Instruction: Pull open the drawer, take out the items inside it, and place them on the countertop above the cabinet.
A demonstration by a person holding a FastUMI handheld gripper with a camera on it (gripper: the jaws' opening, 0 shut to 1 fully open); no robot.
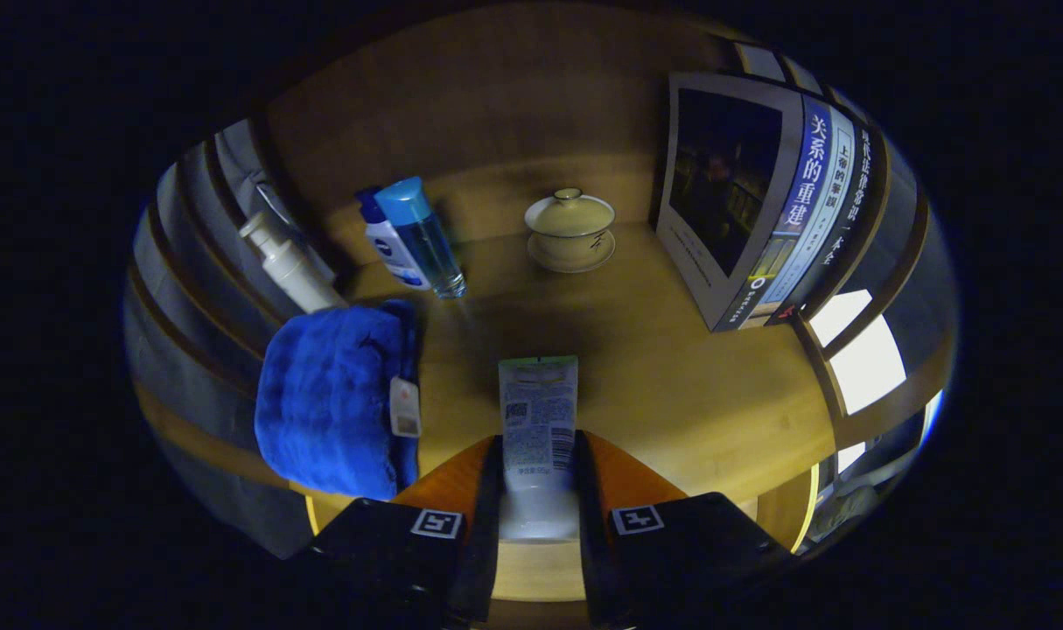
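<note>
Wooden table (671, 394) is waiting under the white tube (538, 411) the jaws are clenching, but it is hanging close to the blue towel (330, 411) and may tip onto it

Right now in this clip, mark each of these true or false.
1. The gripper holds a white squeeze tube between its fingers. True.
2. The folded blue towel lies on the wooden countertop. True.
3. The lidded cream ceramic cup is tipped over. False: it stands upright on its saucer.
4. The books lie flat. False: they stand upright.
5. The blue-capped clear bottle is beyond the towel. True.
</note>
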